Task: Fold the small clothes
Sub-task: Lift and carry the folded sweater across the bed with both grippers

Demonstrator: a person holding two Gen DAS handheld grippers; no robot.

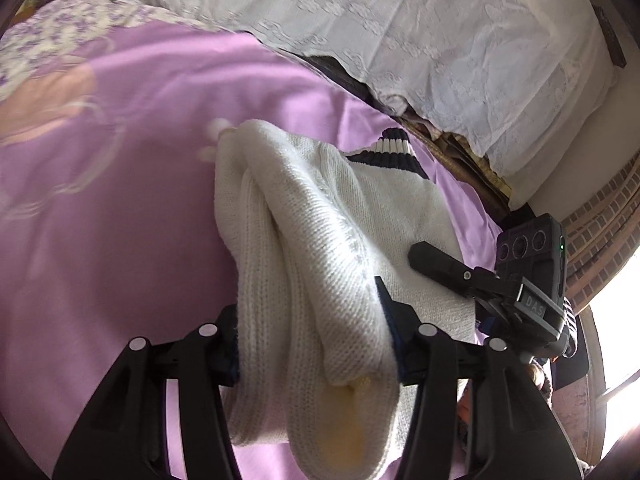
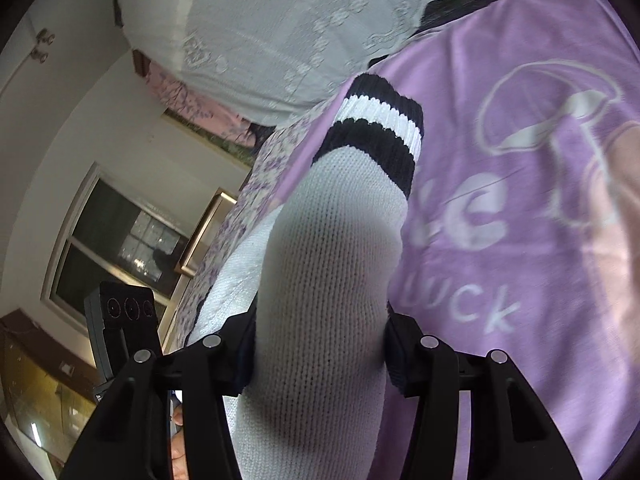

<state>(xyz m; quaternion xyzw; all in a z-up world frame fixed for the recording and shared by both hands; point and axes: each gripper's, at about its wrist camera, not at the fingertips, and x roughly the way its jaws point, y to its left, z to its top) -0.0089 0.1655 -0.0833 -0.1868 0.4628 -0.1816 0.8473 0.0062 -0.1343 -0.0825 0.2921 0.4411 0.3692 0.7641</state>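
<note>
A white knit garment point(image 1: 304, 240) with navy and white striped ribbing point(image 1: 394, 152) hangs bunched over a purple blanket point(image 1: 120, 200). My left gripper point(image 1: 316, 344) is shut on a thick fold of it. The other gripper point(image 1: 528, 280) shows at the right of this view, its finger resting on the knit. In the right wrist view my right gripper point(image 2: 320, 352) is shut on the white knit point(image 2: 328, 264), and the black and white striped cuff point(image 2: 376, 128) hangs out ahead of the fingers over the purple blanket point(image 2: 520, 240).
A white lace-patterned cover point(image 1: 400, 32) lies over the bed's far side. A floral sheet point(image 1: 48, 32) shows at the upper left. A window point(image 2: 112, 240) and white wall are at the left of the right wrist view. The other gripper's camera point(image 2: 124, 320) is at lower left.
</note>
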